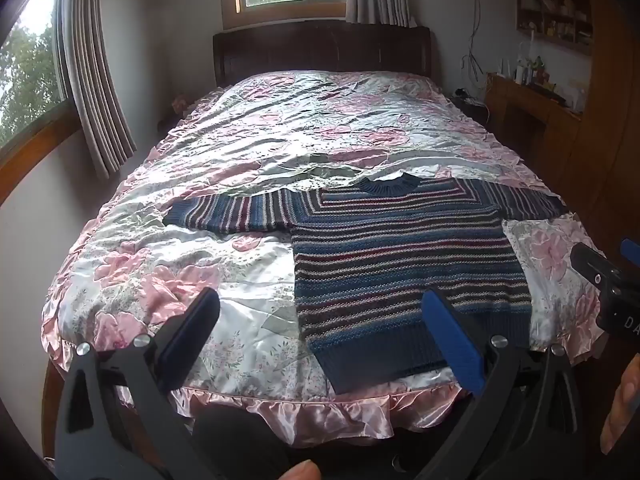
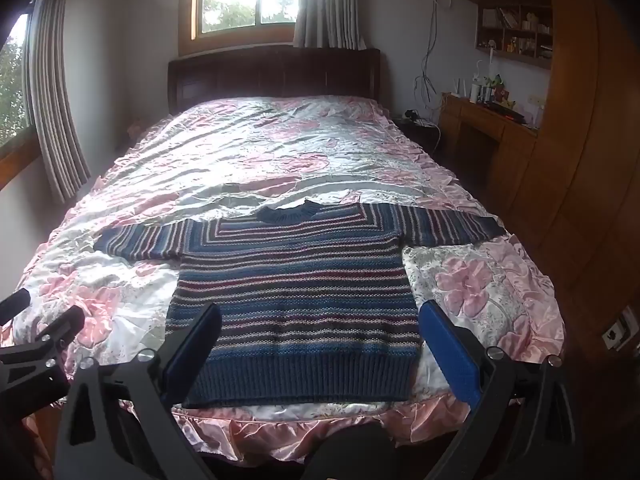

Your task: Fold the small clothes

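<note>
The striped sweater lies flat near the foot of the bed, collar away, hem nearest, sleeves spread sideways. Both grippers hover short of the hem, jaws wide apart, holding nothing. The right gripper faces it squarely; the left gripper sits off towards the left sleeve, so that one looks nearer for a sleeve fold.

White letters "DA" show on the right gripper body in the left wrist view. The rest is cut off. Nothing else is legible.
</note>
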The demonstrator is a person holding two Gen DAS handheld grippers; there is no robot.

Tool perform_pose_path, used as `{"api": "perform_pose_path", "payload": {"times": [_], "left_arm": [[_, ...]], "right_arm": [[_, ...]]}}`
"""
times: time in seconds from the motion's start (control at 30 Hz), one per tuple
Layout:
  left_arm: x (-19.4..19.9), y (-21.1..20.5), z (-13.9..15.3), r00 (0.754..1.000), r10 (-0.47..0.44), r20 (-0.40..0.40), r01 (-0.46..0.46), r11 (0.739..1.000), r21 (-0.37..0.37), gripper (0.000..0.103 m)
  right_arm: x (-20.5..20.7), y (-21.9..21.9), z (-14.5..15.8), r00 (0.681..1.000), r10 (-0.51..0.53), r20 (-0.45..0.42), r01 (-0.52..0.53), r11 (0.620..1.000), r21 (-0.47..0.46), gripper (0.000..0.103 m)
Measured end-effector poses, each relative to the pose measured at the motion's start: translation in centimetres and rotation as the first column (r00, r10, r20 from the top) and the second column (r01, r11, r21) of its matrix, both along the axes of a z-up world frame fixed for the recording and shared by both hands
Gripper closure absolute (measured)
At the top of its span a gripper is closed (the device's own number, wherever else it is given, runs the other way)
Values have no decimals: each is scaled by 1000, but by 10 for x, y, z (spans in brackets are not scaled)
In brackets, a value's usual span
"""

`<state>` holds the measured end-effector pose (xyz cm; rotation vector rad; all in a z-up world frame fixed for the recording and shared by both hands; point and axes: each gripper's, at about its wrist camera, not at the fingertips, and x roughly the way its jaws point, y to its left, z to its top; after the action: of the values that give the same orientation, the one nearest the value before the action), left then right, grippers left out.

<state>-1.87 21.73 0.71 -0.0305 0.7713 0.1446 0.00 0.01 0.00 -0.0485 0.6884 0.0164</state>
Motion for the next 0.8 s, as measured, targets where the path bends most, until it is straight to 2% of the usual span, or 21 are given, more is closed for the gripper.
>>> {"api": "perform_pose_path", "payload": {"times": [0.8], "left_arm": [[0,1,11,1000,21,22,-21,1000,18,3]], "right_arm": [[2,1,6,1000,4,2,-4,1000,0,4]]}}
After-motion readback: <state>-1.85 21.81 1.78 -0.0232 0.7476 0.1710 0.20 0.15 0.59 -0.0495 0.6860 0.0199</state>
